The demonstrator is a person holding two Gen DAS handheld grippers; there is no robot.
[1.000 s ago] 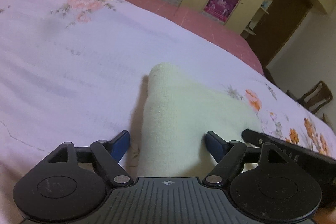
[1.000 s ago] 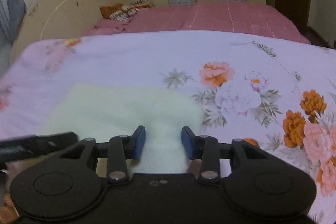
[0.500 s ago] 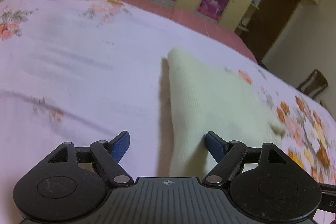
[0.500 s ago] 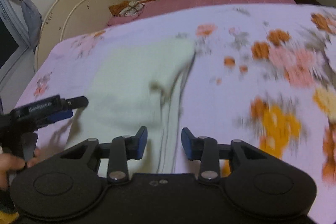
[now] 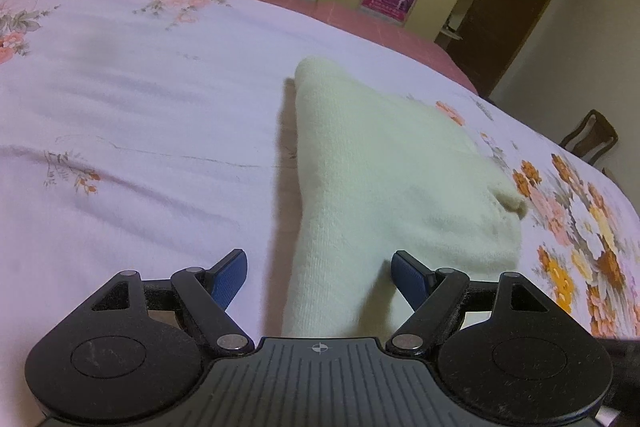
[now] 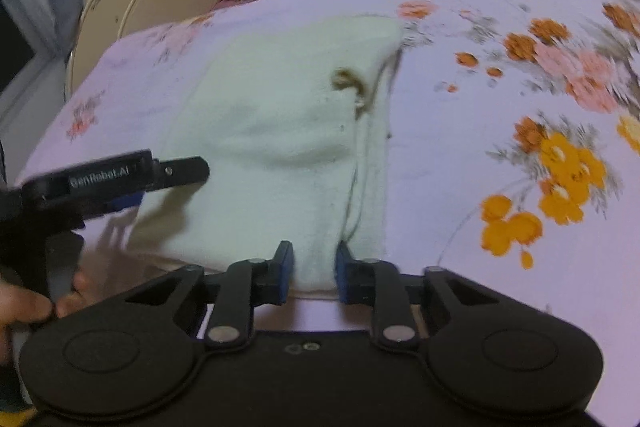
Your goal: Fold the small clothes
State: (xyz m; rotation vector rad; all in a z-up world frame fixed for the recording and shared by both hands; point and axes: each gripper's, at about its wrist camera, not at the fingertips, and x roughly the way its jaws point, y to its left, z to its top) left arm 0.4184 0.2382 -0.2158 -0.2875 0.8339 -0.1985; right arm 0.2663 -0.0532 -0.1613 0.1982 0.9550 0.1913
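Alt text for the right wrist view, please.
The right gripper pinches the near edge of a pale cream knit garment lying on a floral bedsheet. The left gripper reaches in from the left over the garment's side.

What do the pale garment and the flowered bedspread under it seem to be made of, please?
The garment looks like a soft knit, perhaps wool or fleecy cotton: fine ribbed rows show near the left tool, and the surface is fuzzy and matte. The bedspread seems a thin, smooth woven cloth, likely cotton or polyester, with a printed flower pattern and shallow wrinkles. Neither fibre can be told for certain.
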